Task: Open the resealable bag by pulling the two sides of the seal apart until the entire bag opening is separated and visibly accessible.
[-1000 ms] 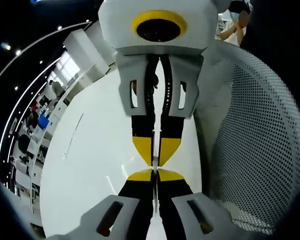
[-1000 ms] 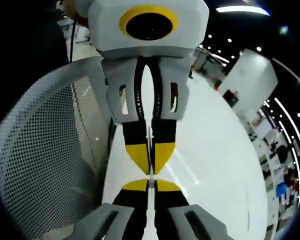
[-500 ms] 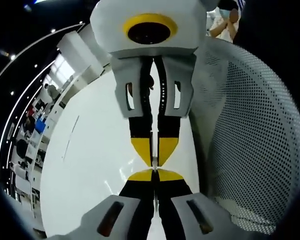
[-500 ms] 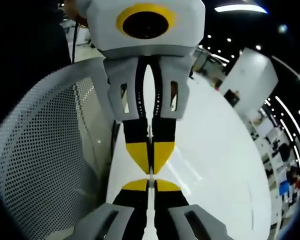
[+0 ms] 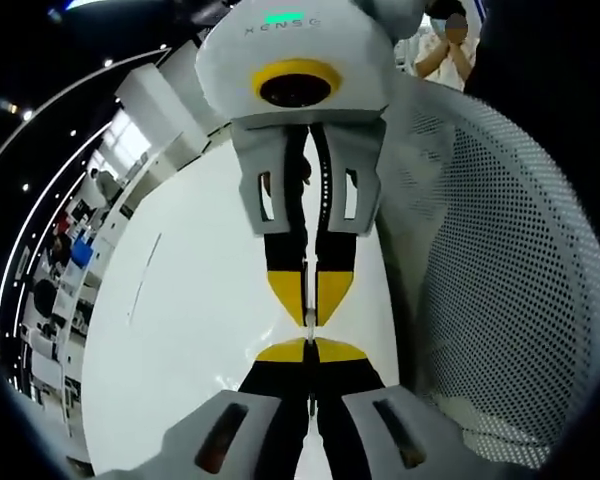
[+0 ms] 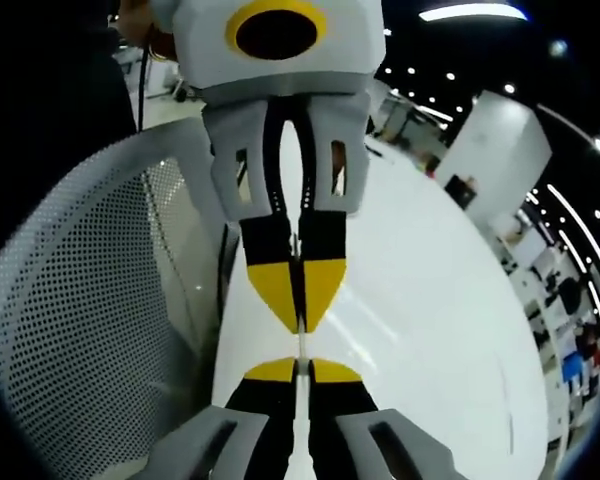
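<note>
Centre frame, the left gripper (image 5: 307, 348) and right gripper (image 5: 307, 318) meet tip to tip. Both jaws appear pinched on a thin clear resealable bag (image 6: 300, 345), seen edge-on. Best to pull apart straight and evenly.

A glossy white table (image 5: 195, 300) bears a perforated basket (image 5: 500, 280).

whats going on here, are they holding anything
A person holds two grippers tip to tip over a white table, beside a perforated white basket. The left gripper and right gripper are both closed, with a thin clear edge, likely the bag, stretched between them. The bag's opening isn't visible.
</note>
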`<state>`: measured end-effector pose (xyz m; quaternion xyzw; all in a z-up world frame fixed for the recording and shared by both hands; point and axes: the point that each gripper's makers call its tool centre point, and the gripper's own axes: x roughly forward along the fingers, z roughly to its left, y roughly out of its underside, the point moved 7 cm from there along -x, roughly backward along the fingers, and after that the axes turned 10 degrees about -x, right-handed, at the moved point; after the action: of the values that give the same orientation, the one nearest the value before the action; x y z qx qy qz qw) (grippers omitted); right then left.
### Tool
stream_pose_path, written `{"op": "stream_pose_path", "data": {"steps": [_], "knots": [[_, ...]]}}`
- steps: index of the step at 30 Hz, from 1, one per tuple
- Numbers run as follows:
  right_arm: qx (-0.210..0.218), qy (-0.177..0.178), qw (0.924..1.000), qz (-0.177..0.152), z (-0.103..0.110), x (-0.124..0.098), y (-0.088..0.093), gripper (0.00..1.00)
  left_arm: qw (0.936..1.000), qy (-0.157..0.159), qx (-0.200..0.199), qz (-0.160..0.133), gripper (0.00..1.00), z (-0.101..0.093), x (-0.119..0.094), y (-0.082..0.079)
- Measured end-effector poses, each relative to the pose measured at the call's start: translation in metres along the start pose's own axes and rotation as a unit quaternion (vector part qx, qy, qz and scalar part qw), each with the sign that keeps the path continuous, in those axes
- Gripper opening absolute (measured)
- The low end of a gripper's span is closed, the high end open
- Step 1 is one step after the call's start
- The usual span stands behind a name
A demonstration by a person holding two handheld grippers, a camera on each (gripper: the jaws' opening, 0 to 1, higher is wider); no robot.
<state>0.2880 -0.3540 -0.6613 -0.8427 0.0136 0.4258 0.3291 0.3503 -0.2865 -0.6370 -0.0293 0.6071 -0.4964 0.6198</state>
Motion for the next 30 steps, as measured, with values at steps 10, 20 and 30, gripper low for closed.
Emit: {"op": "stream_pose_path", "data": {"steps": [10, 20, 30], "knots": [[0.031, 0.004, 0.9995, 0.004, 0.0, -0.005, 0.013, 0.0, 1.0, 0.005, 0.001, -0.001, 0.0, 0.001, -0.005, -0.003], [0.036, 0.005, 0.9992, 0.014, 0.002, -0.008, 0.023, 0.0, 0.9999, 0.008, 0.001, -0.006, 0.0, -0.001, -0.008, -0.005], [0.043, 0.01, 0.9986, 0.03, 0.003, -0.013, 0.037, 0.0, 0.9999, 0.003, 0.0, -0.013, 0.0, 0.004, -0.016, -0.006]]}}
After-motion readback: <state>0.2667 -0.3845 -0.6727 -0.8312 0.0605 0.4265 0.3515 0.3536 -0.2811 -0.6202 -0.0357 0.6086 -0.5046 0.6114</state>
